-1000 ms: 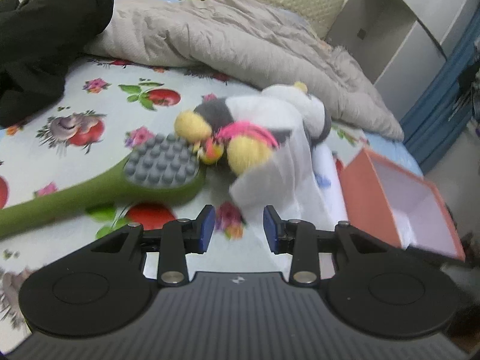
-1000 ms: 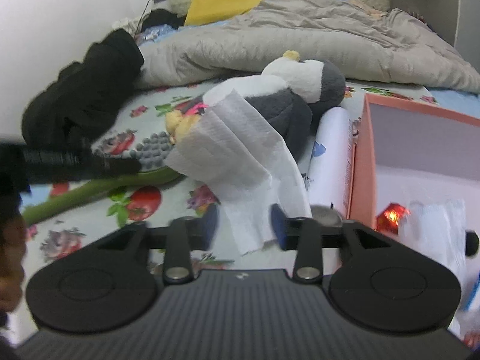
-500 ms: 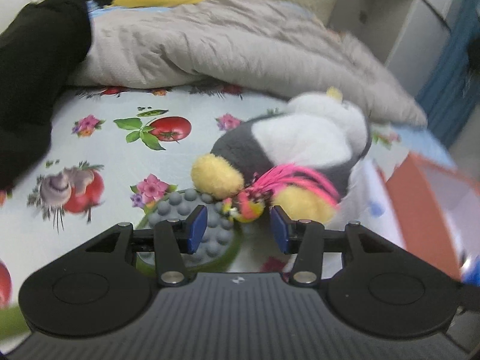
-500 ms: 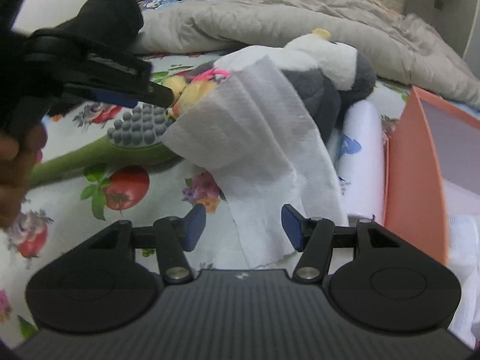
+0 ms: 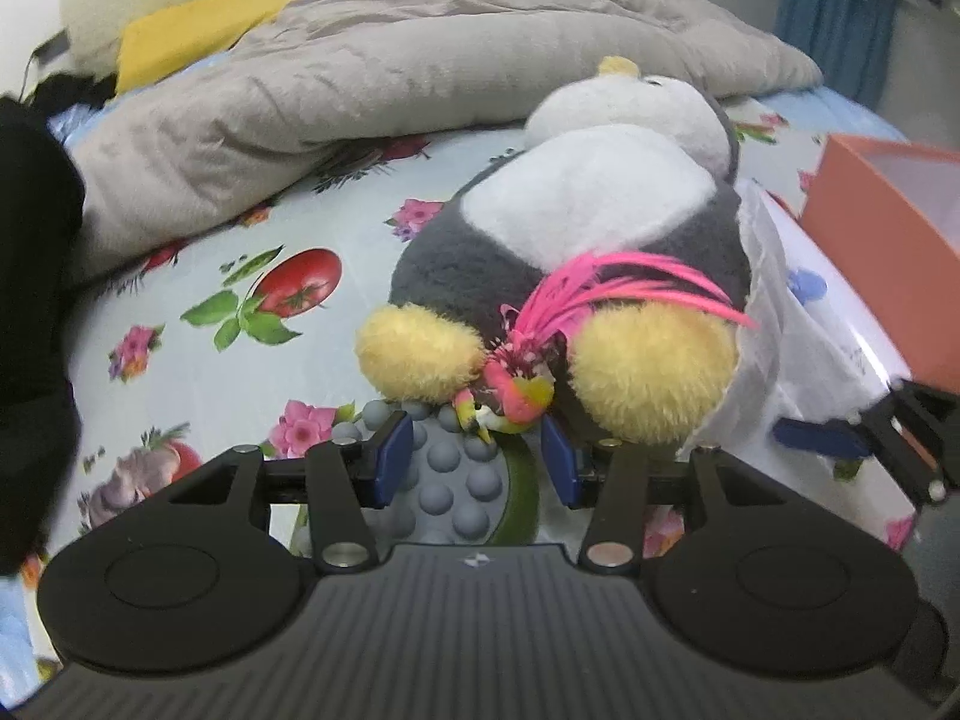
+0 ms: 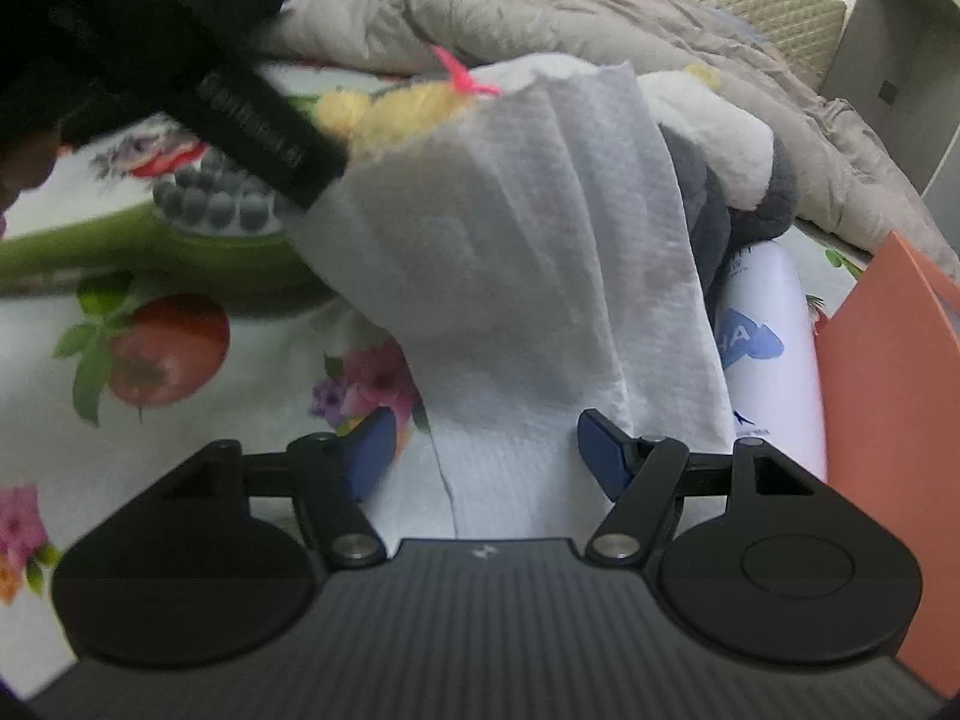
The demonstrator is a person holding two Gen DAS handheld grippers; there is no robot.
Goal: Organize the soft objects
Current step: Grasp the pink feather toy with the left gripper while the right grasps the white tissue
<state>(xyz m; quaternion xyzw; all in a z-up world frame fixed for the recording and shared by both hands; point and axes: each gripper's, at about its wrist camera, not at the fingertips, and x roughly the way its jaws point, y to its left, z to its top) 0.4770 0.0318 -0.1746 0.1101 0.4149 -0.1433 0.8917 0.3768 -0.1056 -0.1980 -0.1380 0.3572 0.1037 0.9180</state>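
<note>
A grey and white plush penguin (image 5: 588, 222) with yellow feet lies on the flowered bedsheet (image 5: 180, 276). A small pink feathered toy (image 5: 522, 384) sits between its feet. My left gripper (image 5: 477, 459) is open just in front of that toy, its jaws over the grey nubbed head of a green massage brush (image 5: 456, 480). A white paper tissue (image 6: 528, 240) drapes over the penguin (image 6: 720, 144) and down to the sheet. My right gripper (image 6: 480, 450) straddles the tissue's lower end. Its jaws are opening and its pads stand clear of the tissue.
An orange box (image 5: 888, 264) stands open on the right, with a white bottle (image 6: 768, 330) lying against it. A grey duvet (image 5: 390, 60) is bunched behind the penguin and black clothing (image 5: 30, 300) is piled on the left. The left gripper's finger (image 6: 264, 126) crosses the right wrist view.
Both grippers have come lower and closer to the penguin. The left one has rolled and now has the brush head under its jaws. The right jaws have spread wider around the tissue.
</note>
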